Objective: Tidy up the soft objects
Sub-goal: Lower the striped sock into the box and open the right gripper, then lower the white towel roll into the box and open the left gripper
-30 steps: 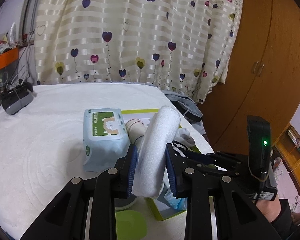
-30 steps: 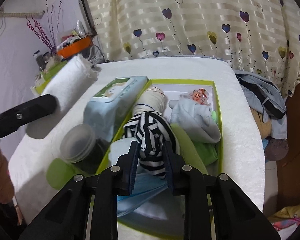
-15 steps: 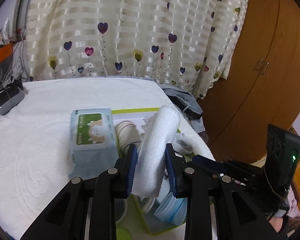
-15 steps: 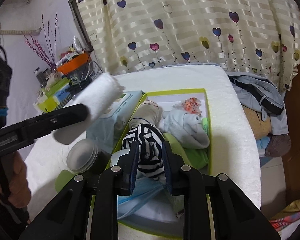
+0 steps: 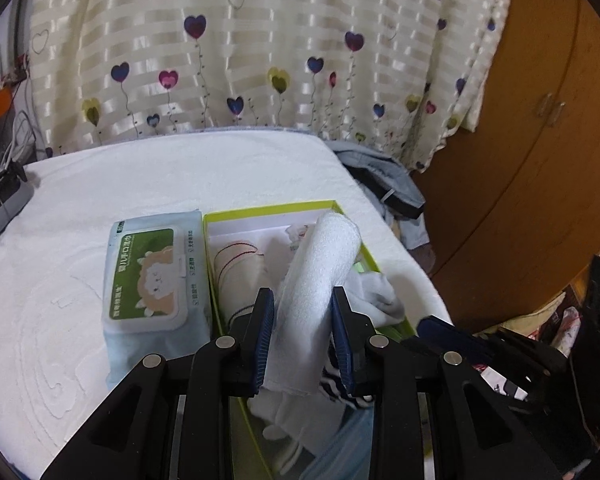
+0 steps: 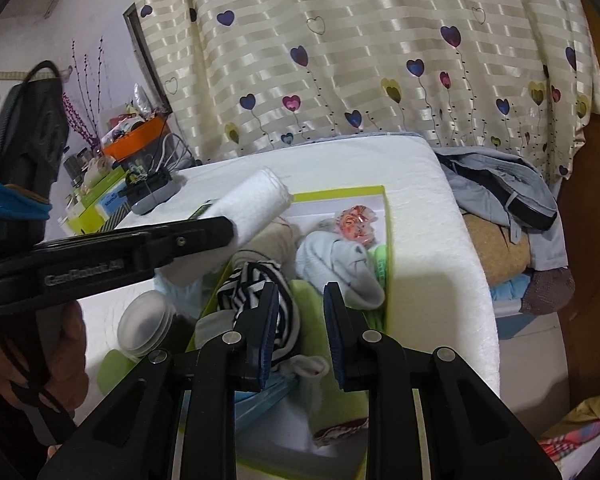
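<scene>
Left wrist view: rolled white towel clamped between jaws.

- The right gripper has let go: its jaws, clamped on the striped black-and-white sock a second ago, now stand apart, and the sock lies just to their left in the green box.
- The left gripper, still clamped on the rolled white towel, has carried it from beside the green box to over it.
- The towel now hangs above the box's left edge.
</scene>
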A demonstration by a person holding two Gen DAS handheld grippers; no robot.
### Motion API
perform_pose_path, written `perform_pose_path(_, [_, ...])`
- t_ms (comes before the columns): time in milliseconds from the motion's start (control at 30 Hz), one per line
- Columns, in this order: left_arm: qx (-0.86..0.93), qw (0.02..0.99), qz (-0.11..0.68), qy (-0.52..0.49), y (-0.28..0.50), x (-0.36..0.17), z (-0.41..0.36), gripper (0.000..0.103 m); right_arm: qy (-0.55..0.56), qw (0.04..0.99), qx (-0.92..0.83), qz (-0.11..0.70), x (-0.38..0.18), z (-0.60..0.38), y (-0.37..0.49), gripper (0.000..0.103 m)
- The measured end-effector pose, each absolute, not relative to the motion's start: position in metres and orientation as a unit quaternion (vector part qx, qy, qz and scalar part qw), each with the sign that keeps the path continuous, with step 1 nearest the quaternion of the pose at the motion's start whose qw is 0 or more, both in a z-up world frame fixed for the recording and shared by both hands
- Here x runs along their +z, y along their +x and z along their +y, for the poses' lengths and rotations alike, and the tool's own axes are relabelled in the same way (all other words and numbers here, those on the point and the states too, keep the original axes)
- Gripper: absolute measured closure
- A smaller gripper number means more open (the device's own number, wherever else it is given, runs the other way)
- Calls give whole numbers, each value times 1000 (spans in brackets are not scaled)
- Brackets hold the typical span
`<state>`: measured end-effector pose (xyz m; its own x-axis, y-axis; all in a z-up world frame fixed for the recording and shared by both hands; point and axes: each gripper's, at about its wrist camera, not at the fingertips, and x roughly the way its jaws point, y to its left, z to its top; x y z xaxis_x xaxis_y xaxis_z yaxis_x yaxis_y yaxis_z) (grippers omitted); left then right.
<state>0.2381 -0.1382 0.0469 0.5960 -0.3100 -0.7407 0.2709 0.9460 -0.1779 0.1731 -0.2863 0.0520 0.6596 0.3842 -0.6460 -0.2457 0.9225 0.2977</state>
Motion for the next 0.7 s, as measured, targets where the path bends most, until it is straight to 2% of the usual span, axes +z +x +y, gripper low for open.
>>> perform_pose_path(700, [-141, 880, 453, -12, 269, 24, -155, 76, 88, 893, 153, 413, 31, -294, 209, 79])
